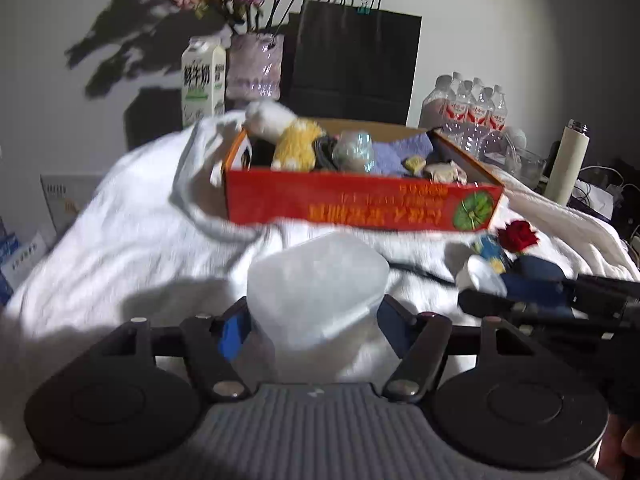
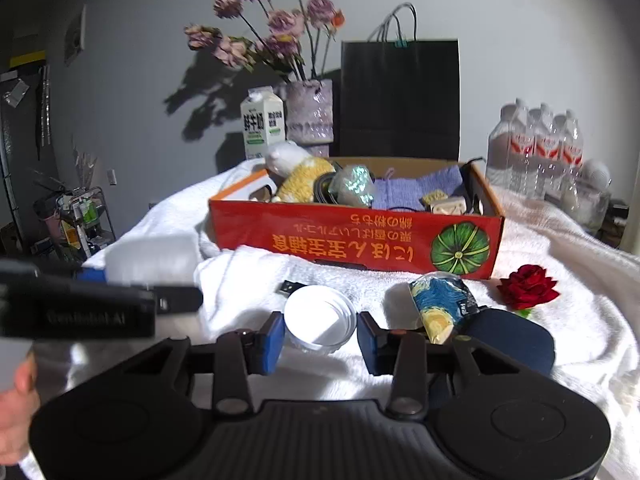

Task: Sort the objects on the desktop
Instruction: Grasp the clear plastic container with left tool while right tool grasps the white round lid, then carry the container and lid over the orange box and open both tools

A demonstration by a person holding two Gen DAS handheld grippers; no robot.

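My left gripper (image 1: 314, 322) is shut on a translucent white plastic container (image 1: 316, 284), held above the white towel in front of the red cardboard box (image 1: 360, 206). It also shows in the right wrist view (image 2: 150, 258) at the left. My right gripper (image 2: 320, 342) is open, its blue pads either side of a white round lid (image 2: 320, 320) lying on the towel. Beside it lie a starry-print pouch (image 2: 440, 308), a dark blue case (image 2: 516, 344), a red rose (image 2: 528, 286) and a black USB stick (image 2: 289, 288). The red box (image 2: 352, 240) holds a plush toy, a cup and purple cloth.
Behind the box stand a milk carton (image 2: 262, 124), a vase of flowers (image 2: 310, 112), a black paper bag (image 2: 400, 96) and a pack of water bottles (image 2: 536, 148). A cream flask (image 1: 568, 160) and cables are at the far right. A cart (image 2: 76, 220) stands left of the table.
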